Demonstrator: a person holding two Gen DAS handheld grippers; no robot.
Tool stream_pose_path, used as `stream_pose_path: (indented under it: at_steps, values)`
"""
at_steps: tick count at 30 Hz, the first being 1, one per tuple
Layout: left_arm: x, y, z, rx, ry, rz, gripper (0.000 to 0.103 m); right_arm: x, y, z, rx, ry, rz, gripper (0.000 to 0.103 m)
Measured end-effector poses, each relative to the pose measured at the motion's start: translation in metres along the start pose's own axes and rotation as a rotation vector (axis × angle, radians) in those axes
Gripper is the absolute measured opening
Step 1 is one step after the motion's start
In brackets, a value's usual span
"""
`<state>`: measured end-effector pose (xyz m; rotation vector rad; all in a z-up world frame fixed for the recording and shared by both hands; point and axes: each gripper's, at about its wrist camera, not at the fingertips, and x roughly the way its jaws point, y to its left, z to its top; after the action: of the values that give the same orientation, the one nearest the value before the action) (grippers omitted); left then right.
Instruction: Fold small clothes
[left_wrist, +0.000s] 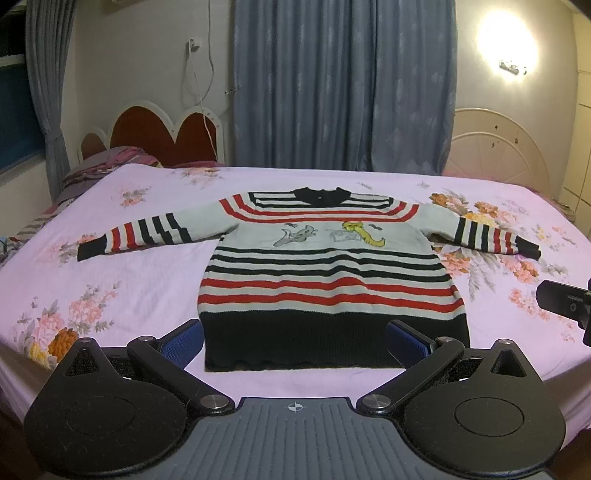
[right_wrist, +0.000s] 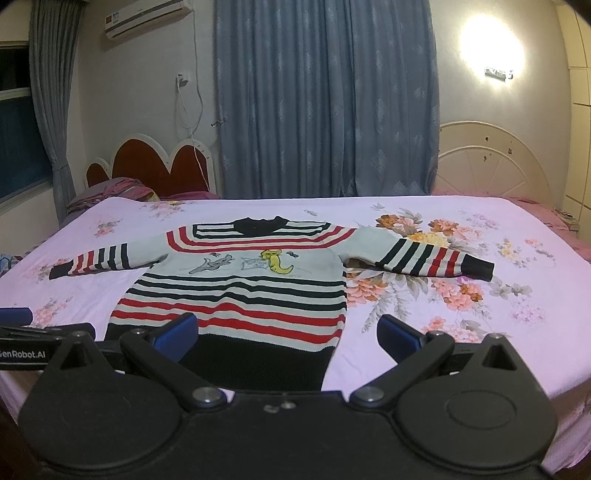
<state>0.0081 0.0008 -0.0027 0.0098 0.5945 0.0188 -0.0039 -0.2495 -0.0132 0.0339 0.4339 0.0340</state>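
Striped sweater (left_wrist: 325, 266) spread flat on the floral bedsheet (left_wrist: 129, 288).
Left gripper (left_wrist: 295, 341) and right gripper (right_wrist: 288, 332) hover before its black hem, jaws wide apart, empty.

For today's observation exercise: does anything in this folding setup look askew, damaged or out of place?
Nothing stands out. The striped sweater lies flat, front up, on the floral bedsheet, both sleeves spread out sideways. The left gripper and right gripper hang near its dark hem, jaws open, holding nothing.
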Motion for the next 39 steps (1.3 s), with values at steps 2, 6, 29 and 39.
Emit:
stream_pose_path:
  at_steps: [2, 6, 29, 39]
  values:
    - [0.0, 0.0, 0.0, 0.0, 0.001, -0.001, 0.103, 0.0, 0.0, 0.0, 0.0, 0.0, 0.0, 0.102]
    - [0.001, 0.0, 0.0, -0.001, 0.002, 0.0, 0.103, 0.001, 0.001, 0.0, 0.0, 0.0, 0.0, 0.102]
    - [0.069, 0.003, 0.039, -0.057, 0.019, -0.073, 0.103, 0.059, -0.02, 0.014, 0.058, -0.019, -0.033, 0.102]
    - [0.146, 0.002, 0.083, -0.032, 0.052, -0.126, 0.103, 0.12, -0.025, 0.043, 0.099, -0.015, -0.113, 0.102]
